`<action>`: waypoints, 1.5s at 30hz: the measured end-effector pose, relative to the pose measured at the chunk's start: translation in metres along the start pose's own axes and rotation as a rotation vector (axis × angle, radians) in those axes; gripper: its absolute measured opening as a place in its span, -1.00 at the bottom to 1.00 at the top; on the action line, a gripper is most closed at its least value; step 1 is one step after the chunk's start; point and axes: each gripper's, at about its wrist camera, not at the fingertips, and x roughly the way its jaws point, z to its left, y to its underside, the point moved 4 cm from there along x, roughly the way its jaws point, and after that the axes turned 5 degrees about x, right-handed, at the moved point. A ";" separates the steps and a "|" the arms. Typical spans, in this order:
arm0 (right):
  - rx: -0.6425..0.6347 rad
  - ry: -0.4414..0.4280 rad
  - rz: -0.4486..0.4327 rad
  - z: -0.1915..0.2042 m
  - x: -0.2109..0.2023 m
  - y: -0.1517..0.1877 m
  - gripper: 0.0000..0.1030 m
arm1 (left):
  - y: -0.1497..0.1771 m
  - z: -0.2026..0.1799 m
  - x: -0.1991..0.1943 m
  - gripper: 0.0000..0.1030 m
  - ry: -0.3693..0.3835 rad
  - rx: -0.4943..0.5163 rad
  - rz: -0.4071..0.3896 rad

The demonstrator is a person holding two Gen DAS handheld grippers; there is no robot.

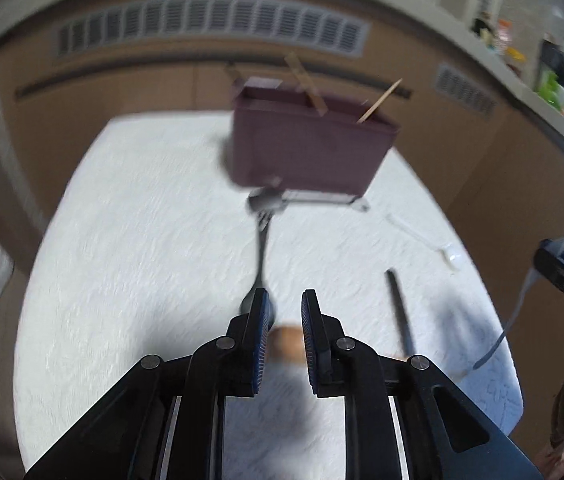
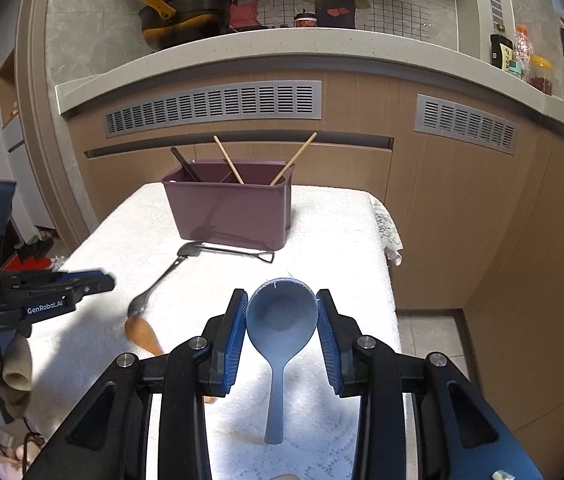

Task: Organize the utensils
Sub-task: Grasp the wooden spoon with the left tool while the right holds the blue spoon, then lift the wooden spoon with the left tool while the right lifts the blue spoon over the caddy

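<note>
Utensils lie scattered on the white-covered worktop in front of the purple caddy, which stands near the far edge and already takes two chopsticks and a dark-handled piece.

Your right hand-held gripper has the blue rice spoon by its bowl, pads pressed on the two rims, handle hanging back toward you. That is a thin hold on a curved edge: tilt it sharply and, by my reckoning, the spoon swivels or slips out.

Your left hand-held gripper stands nearly closed with nothing between its pads; the metal spoon lies just beyond its left pad and the wooden spoon beneath it. That view is smeared, so you could close on cloth or nudge the metal spoon into the folding tool lying against the caddy's front.

The right edge of the worktop drops off close beside the caddy, with bare floor below. A black chopstick and a white plastic spoon lie toward that side. Open room sits at the middle and left of the worktop.
</note>
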 end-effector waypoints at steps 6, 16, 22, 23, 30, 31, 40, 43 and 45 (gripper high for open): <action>0.003 -0.010 0.003 -0.004 0.005 0.005 -0.37 | 0.033 0.004 0.025 -0.03 0.163 -0.157 0.239; 0.030 -0.022 -0.027 -0.016 0.007 0.009 -0.37 | -0.003 -0.031 0.069 -0.01 0.075 -0.167 0.266; 0.052 0.009 -0.046 -0.028 0.010 0.012 -0.35 | -0.020 -0.061 0.092 0.03 -0.032 -0.036 0.254; 0.058 0.012 -0.046 -0.031 0.009 0.013 -0.35 | -0.018 -0.065 0.091 0.03 -0.057 -0.007 0.241; 0.110 0.006 -0.042 -0.045 0.012 0.013 -0.34 | 0.011 -0.081 0.073 -0.26 -0.126 0.121 0.103; 0.110 0.003 -0.042 -0.044 0.012 0.013 -0.34 | 0.012 -0.077 0.068 -0.50 -0.084 0.095 0.090; 0.082 -0.066 -0.022 -0.021 0.011 0.003 -0.35 | 0.006 -0.069 0.006 -0.58 -0.007 0.116 -0.093; 0.073 -0.066 -0.021 -0.016 0.010 -0.006 -0.35 | -0.016 -0.062 -0.017 -0.88 0.019 0.114 -0.160; 0.062 -0.065 -0.045 -0.014 0.005 -0.020 -0.36 | -0.035 -0.059 -0.041 -0.88 0.041 0.120 -0.226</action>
